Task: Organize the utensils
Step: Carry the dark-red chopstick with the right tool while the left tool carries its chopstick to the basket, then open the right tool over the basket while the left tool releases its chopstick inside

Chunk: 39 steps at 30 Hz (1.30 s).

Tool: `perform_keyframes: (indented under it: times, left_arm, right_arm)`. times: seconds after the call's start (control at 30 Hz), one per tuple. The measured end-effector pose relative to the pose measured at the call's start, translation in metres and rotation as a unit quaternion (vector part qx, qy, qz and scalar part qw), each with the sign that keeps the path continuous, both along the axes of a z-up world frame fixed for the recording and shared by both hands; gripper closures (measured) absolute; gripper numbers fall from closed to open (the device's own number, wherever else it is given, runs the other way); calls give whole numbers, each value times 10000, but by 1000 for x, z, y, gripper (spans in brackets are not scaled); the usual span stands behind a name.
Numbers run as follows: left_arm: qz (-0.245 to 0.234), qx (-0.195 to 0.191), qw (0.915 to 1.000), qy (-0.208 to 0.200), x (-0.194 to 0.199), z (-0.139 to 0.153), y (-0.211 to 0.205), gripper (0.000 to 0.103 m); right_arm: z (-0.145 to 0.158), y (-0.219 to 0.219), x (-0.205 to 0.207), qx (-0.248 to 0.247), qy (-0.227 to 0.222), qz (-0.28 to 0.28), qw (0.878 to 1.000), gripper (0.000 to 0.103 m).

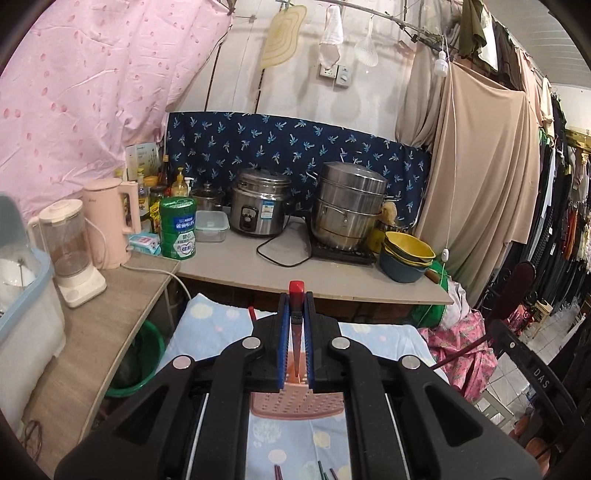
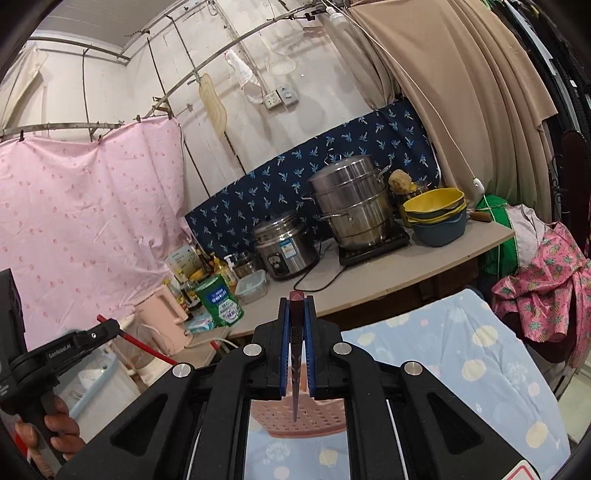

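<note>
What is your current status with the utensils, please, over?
Left gripper shut on red chopstick. Right gripper shut on dark red chopstick. Both above pink perforated basket. Nothing in the way.

- A makeshift home kitchen corner, seemingly shared with a clothes stall or store.
- A counter (image 1: 332,284) carries a rice cooker (image 1: 258,206), a stacked steamer pot (image 1: 349,206) on a hotplate, bowls (image 1: 406,254), a kettle (image 1: 109,221), a blender (image 1: 70,251) and sauce bottles (image 1: 162,184).
- A cutting board (image 1: 282,35) and a strainer (image 1: 366,50) hang on the bare wall by a socket (image 1: 328,71).
- Sheets serve as partitions: pink (image 1: 74,103), beige (image 1: 480,166).
- Racks of hanging clothes (image 1: 565,206) line the right side.
</note>
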<state>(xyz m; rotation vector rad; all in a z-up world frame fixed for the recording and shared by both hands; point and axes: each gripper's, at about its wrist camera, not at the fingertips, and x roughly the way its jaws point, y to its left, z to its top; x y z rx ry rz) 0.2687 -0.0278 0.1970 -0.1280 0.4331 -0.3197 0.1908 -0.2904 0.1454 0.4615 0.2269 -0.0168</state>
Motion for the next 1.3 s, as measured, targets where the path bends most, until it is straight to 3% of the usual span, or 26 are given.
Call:
perform_keyframes:
  times: [0.2, 0.43, 0.9, 0.93, 1.03, 1.3]
  left_arm:
    - [56, 113, 9999, 55, 22, -9, -4, 96]
    - [34, 182, 9992, 358, 41, -36, -6, 96]
    - [34, 182, 9962, 849, 59, -72, -6, 95]
    - [47, 189, 9959, 881, 59, -74, -5, 90]
    - [91, 138, 9957, 914, 54, -74, -2, 54]
    - [112, 103, 9941, 1071, 39, -76, 4, 45]
  right_arm:
    - [1, 2, 37, 71, -13, 7, 10000, 95]
    - [-33, 13, 72, 27, 491, 183, 9986, 96]
    - [-75, 22, 91, 54, 1036, 354, 9940, 94]
    - [-76, 23, 88, 36, 1020, 323, 9943, 91]
    - [-73, 25, 81, -30, 969, 250, 9950, 77]
    - [-66, 28, 56, 37, 923, 281, 9953, 72]
